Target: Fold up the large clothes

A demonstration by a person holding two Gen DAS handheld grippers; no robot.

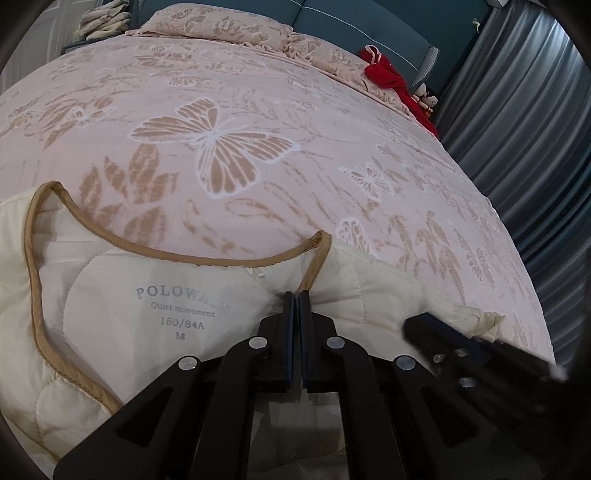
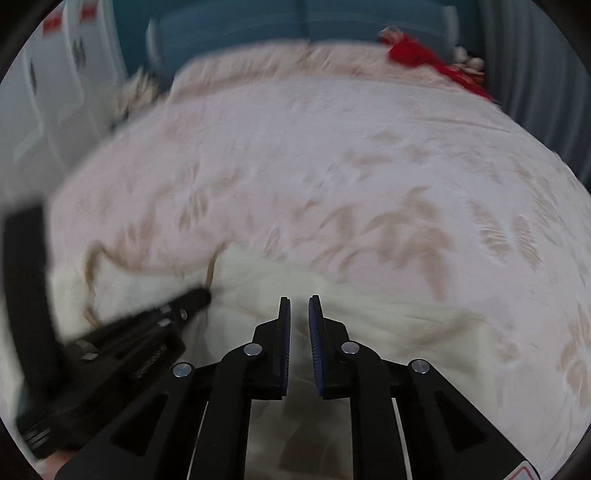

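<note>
A cream quilted jacket point(image 1: 122, 280) with tan trim lies inside-up at the near edge of the bed, its size label showing. My left gripper point(image 1: 297, 293) is shut on the jacket's fabric where the tan collar trim point(image 1: 314, 266) ends. In the blurred right wrist view the jacket point(image 2: 369, 314) spreads under my right gripper point(image 2: 299, 298), whose fingers stand a little apart just above the fabric. The left gripper point(image 2: 199, 295) shows at that view's left, and the right gripper point(image 1: 417, 325) shows near the jacket's right corner in the left wrist view.
The bed point(image 1: 258, 110) has a pink butterfly-print cover and pillows point(image 1: 221, 22) at its head. A red garment point(image 1: 388, 74) lies at the far right corner. Grey curtains point(image 1: 517, 110) hang along the right side. A pile of cloth point(image 1: 103, 18) sits far left.
</note>
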